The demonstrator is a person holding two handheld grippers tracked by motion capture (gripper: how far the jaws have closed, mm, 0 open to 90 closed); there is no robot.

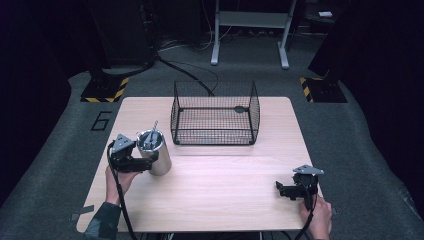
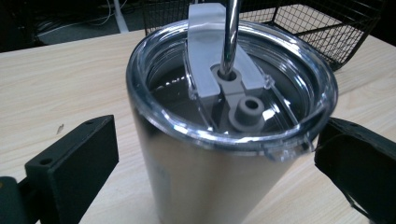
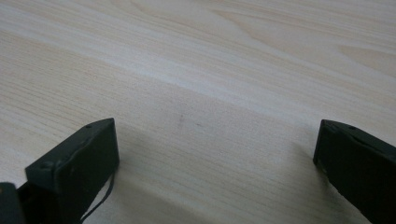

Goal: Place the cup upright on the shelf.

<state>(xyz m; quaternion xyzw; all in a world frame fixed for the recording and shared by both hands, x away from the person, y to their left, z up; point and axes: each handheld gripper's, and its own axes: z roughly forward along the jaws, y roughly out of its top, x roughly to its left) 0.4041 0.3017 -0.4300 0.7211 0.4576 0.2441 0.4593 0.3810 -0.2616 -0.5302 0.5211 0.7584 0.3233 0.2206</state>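
Note:
A steel tumbler (image 1: 156,150) with a clear lid and a metal straw (image 1: 153,129) stands upright on the left part of the wooden table (image 1: 225,185). My left gripper (image 1: 150,161) is open, one jaw on each side of the tumbler (image 2: 210,177), with a small gap showing at the left jaw. In the left gripper view the straw (image 2: 231,37) rises through the lid's grey slider. Near the table's front right corner, my right gripper (image 1: 281,189) is held low and open over bare wood (image 3: 215,93), nothing between its fingers.
A black wire basket (image 1: 215,112) stands at the back middle of the table, just right of and behind the tumbler; its mesh (image 2: 327,28) shows past the lid. Dark floor, cables and stand legs lie beyond the table.

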